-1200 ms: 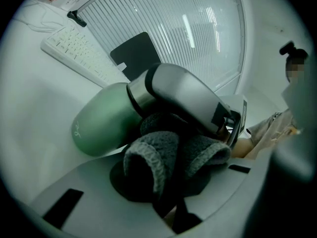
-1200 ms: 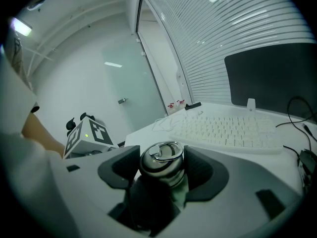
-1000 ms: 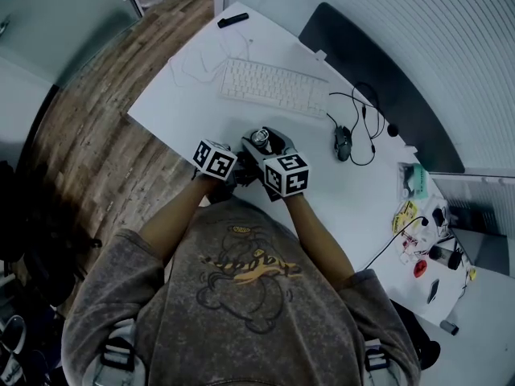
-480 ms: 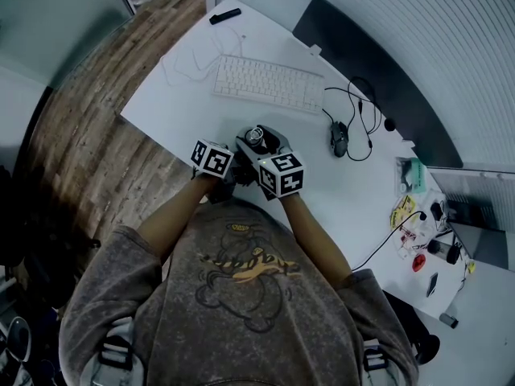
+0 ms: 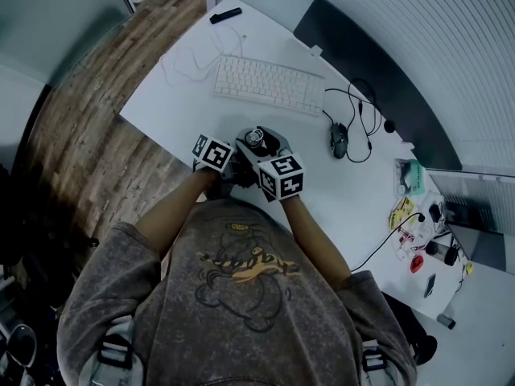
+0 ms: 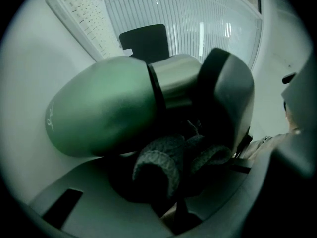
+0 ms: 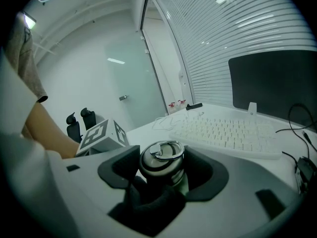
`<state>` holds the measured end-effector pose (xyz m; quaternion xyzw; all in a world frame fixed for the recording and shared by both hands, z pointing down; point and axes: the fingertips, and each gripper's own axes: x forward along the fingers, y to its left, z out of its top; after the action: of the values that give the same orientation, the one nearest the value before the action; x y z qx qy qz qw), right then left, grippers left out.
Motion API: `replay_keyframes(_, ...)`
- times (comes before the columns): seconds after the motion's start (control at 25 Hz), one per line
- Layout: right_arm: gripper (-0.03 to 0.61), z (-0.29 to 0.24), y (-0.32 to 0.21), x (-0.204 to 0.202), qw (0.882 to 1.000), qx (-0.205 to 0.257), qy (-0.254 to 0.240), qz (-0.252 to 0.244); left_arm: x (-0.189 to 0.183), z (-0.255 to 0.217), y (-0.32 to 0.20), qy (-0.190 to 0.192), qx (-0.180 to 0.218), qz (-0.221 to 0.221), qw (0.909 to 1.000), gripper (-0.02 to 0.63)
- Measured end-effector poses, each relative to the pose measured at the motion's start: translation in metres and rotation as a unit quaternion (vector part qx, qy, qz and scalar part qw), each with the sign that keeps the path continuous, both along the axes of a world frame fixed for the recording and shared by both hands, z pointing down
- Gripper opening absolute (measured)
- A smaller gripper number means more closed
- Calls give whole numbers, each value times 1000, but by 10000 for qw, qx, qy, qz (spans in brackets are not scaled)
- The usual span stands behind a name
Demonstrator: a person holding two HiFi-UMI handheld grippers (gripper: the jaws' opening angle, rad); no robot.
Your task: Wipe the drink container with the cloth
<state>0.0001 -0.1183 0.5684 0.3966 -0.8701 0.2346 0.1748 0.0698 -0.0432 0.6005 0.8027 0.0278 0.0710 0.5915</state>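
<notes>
The left gripper [image 5: 232, 166] has rolled slightly against the green metal drink bottle [image 7: 161, 158], clamped by the right gripper [image 7: 163, 182] at the white worktop's [image 5: 193, 95] near edge; keep its pinched dark knitted cloth [image 6: 158, 165] pressed firmly while sweeping round.

place: office | evidence: white desk [image 5: 181, 95], keyboard [image 5: 265, 85], wired mouse [image 5: 338, 141], dark monitor [image 7: 277, 83], slatted blinds [image 5: 451, 39]

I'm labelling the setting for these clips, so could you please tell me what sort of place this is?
Most likely an office: a white desk carries a keyboard, a wired mouse and a dark screen.
</notes>
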Motion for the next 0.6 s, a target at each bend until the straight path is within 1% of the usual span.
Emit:
replay_keyframes(0.2,270,0,0,1,10000,-9,-43,16,0,-2,2,-19,-102,182,9998,75)
replay_keyframes(0.44,273,0,1,1,9999,1,-151,-13,-2,-2,5,-118,-60,244,9996,74)
replay_keyframes(0.6,309,1,4,1,9995,-86,-269,-131,-1,-3,15,-163,25,381,9991,74)
